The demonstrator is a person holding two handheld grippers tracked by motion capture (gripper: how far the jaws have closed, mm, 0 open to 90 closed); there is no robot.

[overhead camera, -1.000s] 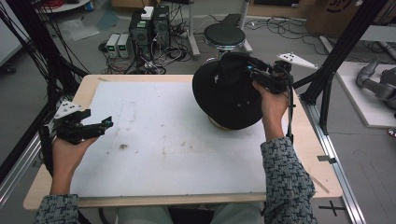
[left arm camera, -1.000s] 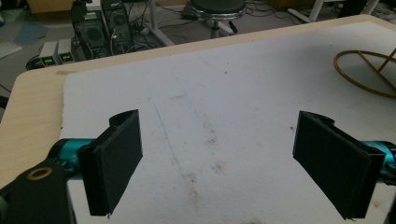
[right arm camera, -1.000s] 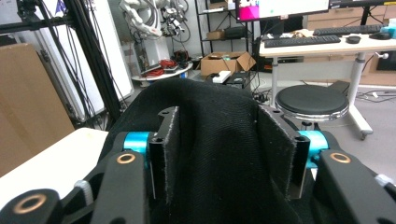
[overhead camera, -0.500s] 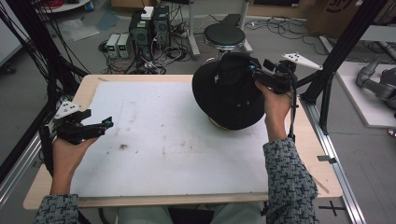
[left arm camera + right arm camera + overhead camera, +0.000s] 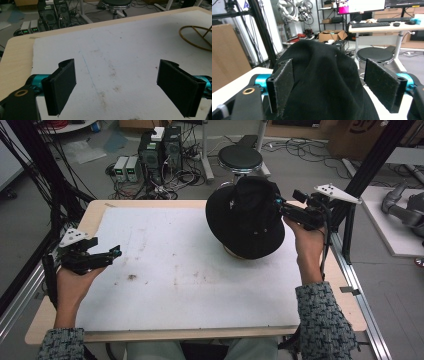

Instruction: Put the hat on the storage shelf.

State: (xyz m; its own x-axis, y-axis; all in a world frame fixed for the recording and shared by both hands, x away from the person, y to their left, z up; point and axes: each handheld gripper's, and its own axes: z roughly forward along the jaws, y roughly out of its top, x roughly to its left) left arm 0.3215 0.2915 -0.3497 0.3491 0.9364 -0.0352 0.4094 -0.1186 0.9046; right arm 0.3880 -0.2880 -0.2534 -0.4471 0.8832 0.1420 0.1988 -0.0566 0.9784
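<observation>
Little has changed over the past second: the right claw (image 5: 278,205) has held its place at the crown of the black hat (image 5: 247,217), and the left claw (image 5: 116,252) still hovers over the desk's left edge. Seen from the right gripper view, the right claw (image 5: 329,85) stands wide apart, its flat, felt-faced pads (image 5: 283,81) flanking the soft, creased cloth of the hat (image 5: 324,87) without clamping it; whether they touch the fabric is hard to tell. The hat, round-brimmed and matte, sits toward the far right of the desk on a thin brass-coloured wire stand (image 5: 231,253), whose ring base peeks out beneath the brim. In the left gripper view, the left claw (image 5: 117,87) is likewise spread wide, its rectangular black pads on teal-coloured mounts, over a white sheet (image 5: 120,57) that is scuffed, stained brown in spots and marked by a faint blue line. That sheet covers most of the pale wooden desk (image 5: 90,217), rounded at its corners. Beyond the far edge stand a round black stool (image 5: 240,157) and computer towers (image 5: 160,147) amid tangled cables.
</observation>
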